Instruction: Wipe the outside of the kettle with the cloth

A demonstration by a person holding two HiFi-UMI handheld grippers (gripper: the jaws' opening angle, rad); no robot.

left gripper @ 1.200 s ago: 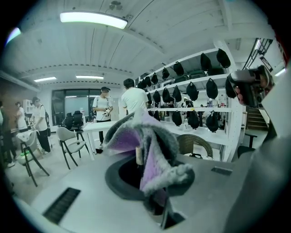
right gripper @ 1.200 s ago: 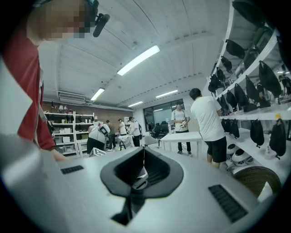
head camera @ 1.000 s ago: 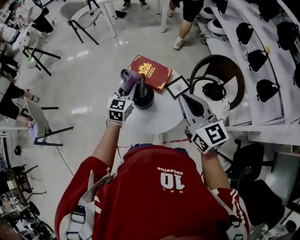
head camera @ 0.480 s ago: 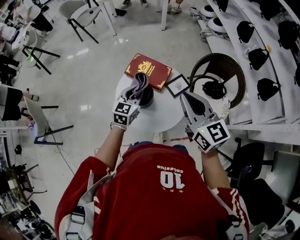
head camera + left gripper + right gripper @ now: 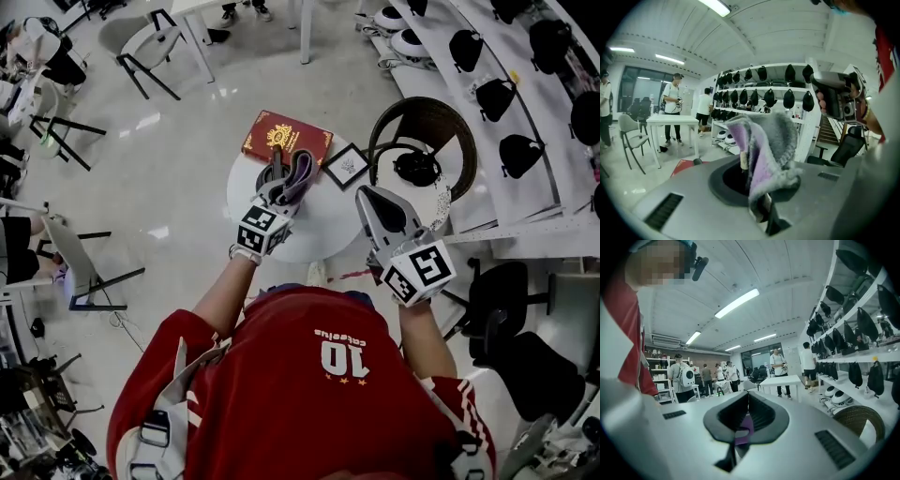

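Note:
In the head view a black kettle (image 5: 269, 175) stands on the small round white table (image 5: 323, 234), mostly covered by a grey and purple cloth (image 5: 298, 172). My left gripper (image 5: 286, 190) is shut on that cloth and presses it against the kettle's top and right side. In the left gripper view the cloth (image 5: 768, 150) hangs folded between the jaws and hides the kettle. My right gripper (image 5: 362, 194) hovers over the table's right side, apart from the kettle. Its jaws meet at the tips and hold nothing (image 5: 748, 394).
A red book (image 5: 286, 139) lies at the table's far edge, with a small framed picture (image 5: 345, 166) beside it. A round wicker chair (image 5: 441, 117) with a black object stands to the right. Shelves of black helmets (image 5: 487, 94) run along the right, and chairs and people stand to the left.
My left gripper has carried the cloth from the kettle's left side over its top to its right side. The right gripper has stayed about where it was.

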